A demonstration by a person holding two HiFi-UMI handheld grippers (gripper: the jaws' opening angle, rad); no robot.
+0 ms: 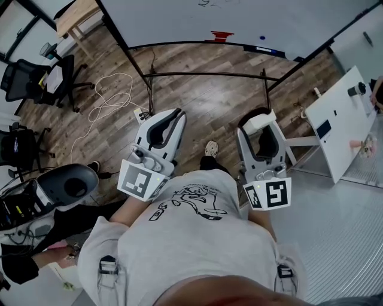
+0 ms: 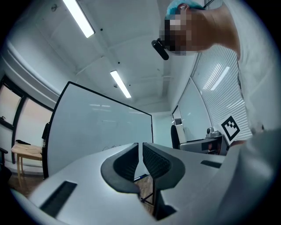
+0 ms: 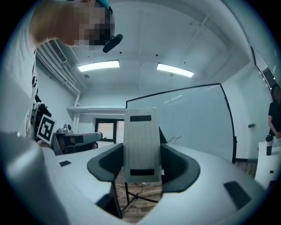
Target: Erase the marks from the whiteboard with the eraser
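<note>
The whiteboard (image 1: 251, 18) stands ahead of me on a black wheeled frame, with a faint scribble (image 1: 209, 3) near the top edge of the head view. Its tray carries a red object (image 1: 222, 34) and a blue marker (image 1: 262, 37). My right gripper (image 1: 258, 128) is shut on the white eraser (image 1: 257, 121), held upright between the jaws (image 3: 141, 145). The right gripper view also shows the whiteboard (image 3: 197, 118) and a dark scribble (image 3: 175, 139) on it. My left gripper (image 1: 173, 113) is shut with nothing in it, its pads (image 2: 151, 160) almost touching. Both grippers are held close to my chest, well short of the board.
Black office chairs (image 1: 24, 77) and a wooden table (image 1: 75, 18) stand at the left. A white cable (image 1: 111, 95) coils on the wooden floor. At the right is a white table (image 1: 344, 116) with a bottle (image 1: 357, 88), and a person (image 3: 274, 110) stands beside it.
</note>
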